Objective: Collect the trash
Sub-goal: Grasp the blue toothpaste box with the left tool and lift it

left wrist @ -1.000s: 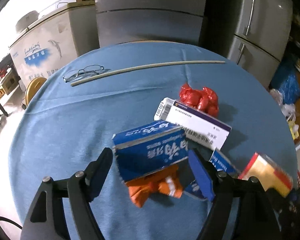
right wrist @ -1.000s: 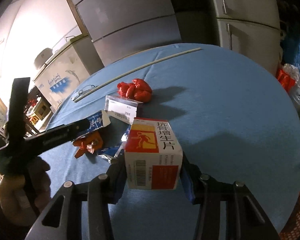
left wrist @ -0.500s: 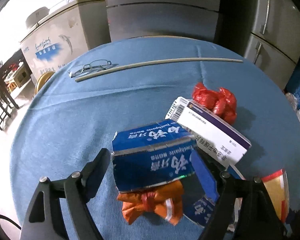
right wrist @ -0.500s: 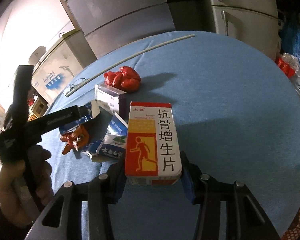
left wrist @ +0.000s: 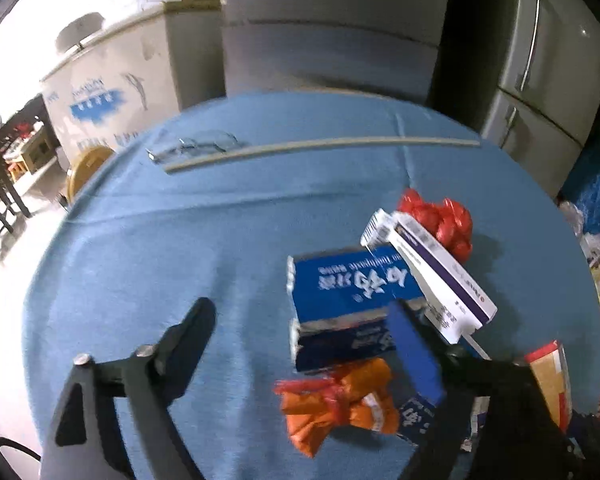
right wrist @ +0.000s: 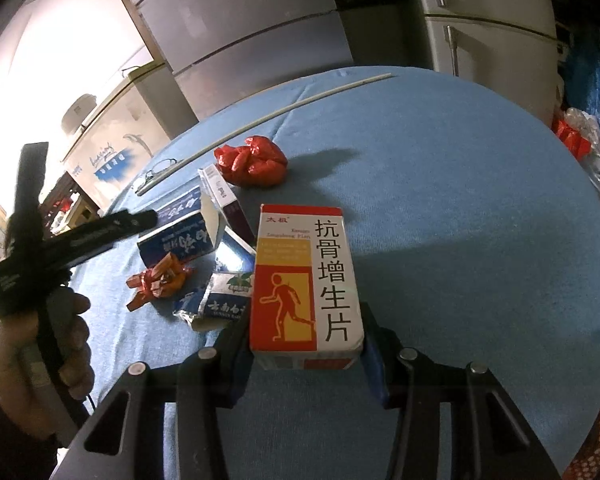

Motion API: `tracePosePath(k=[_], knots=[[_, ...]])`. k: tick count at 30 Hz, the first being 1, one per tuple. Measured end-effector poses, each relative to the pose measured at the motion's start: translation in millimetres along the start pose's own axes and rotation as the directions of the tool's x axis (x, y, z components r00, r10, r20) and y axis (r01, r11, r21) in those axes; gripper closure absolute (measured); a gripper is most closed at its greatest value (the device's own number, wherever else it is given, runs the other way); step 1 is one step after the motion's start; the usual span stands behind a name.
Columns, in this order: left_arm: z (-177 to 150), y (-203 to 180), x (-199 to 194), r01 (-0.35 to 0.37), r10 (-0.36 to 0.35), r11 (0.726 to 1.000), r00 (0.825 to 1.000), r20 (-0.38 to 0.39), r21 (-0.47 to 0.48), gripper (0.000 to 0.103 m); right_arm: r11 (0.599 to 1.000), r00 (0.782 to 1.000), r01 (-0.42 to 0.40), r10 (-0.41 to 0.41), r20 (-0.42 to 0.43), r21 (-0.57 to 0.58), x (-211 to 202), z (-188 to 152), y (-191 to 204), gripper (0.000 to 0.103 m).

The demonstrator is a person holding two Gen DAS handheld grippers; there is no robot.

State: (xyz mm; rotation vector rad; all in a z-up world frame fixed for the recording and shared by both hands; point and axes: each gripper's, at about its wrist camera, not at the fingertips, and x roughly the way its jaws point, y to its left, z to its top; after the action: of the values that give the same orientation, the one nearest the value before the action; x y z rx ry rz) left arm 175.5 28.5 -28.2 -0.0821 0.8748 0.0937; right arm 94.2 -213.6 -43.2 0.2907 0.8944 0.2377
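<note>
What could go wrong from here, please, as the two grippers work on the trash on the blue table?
1. The left gripper, jaws opening, has only its right finger against the blue toothpaste carton; closing might shove it into the white and purple box.
2. The orange crumpled wrapper lies close below and could get caught too.
3. The right gripper pinches just the near end of the red and white medicine box, which could pivot.

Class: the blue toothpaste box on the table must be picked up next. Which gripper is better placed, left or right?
Left. The left gripper is opening beside the blue toothpaste box, holding nothing. The right gripper is shut on the red and white medicine box.
</note>
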Motion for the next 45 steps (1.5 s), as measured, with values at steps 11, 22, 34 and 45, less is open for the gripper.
tracePosePath(k=[11, 22, 34, 45], knots=[[7.7, -18.2, 12.9, 0.06, -0.08, 0.91, 0.996, 0.032, 0.41, 0.014, 1.0, 1.0, 0.0, 0.0, 0.0, -0.009, -2.9, 1.8, -2.0, 0.054], [44.5, -17.4, 49.7, 0.332, -0.259, 0.783, 0.943, -0.211, 0.526, 0.014, 1.0, 1.0, 0.012, -0.012, -0.009, -0.007, -5.4, -2.9, -2.8, 0.054], [13.8, -21.9, 53.6, 0.367, -0.262, 0.759, 0.928, -0.263, 0.538, 0.029, 1.0, 1.0, 0.002, -0.002, -0.005, -0.017, -7.5, -6.8, 3.3, 0.054], [-4.1, 0.4, 10.4, 0.233, -0.203, 0.874, 0.972, -0.115, 0.427, 0.037, 1.0, 0.999, -0.01, 0.01, 0.033, 0.02, -18.9, -9.9, 0.7, 0.054]])
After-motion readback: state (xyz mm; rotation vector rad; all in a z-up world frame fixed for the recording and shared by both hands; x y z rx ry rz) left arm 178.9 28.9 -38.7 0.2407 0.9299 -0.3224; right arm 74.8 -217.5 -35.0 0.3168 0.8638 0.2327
